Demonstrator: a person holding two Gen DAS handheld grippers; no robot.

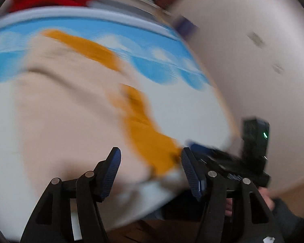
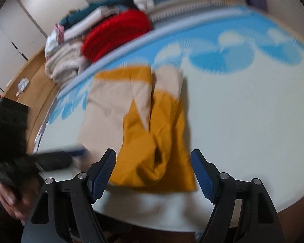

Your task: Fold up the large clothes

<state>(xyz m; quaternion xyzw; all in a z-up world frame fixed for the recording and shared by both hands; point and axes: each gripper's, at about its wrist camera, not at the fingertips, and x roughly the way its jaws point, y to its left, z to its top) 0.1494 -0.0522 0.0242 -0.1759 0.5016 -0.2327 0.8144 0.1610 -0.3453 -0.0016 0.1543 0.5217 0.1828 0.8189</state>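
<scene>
A beige and mustard-yellow garment (image 2: 135, 121) lies partly folded on a bed with a white and blue cover (image 2: 243, 111). In the left wrist view the same garment (image 1: 75, 109) spreads ahead, its yellow part (image 1: 148, 141) on the right. My left gripper (image 1: 151, 160) is open and empty above the garment's near edge. My right gripper (image 2: 153, 162) is open and empty just above the yellow part's near end. The left gripper also shows blurred at the left of the right wrist view (image 2: 50, 158). Both views are motion-blurred.
A red garment (image 2: 117, 34) and a beige pile (image 2: 66, 62) with other clothes sit at the bed's far left. A white wall (image 1: 253, 50) rises to the right of the bed. Wooden floor (image 2: 30, 85) and white closet doors (image 2: 10, 40) are at the left.
</scene>
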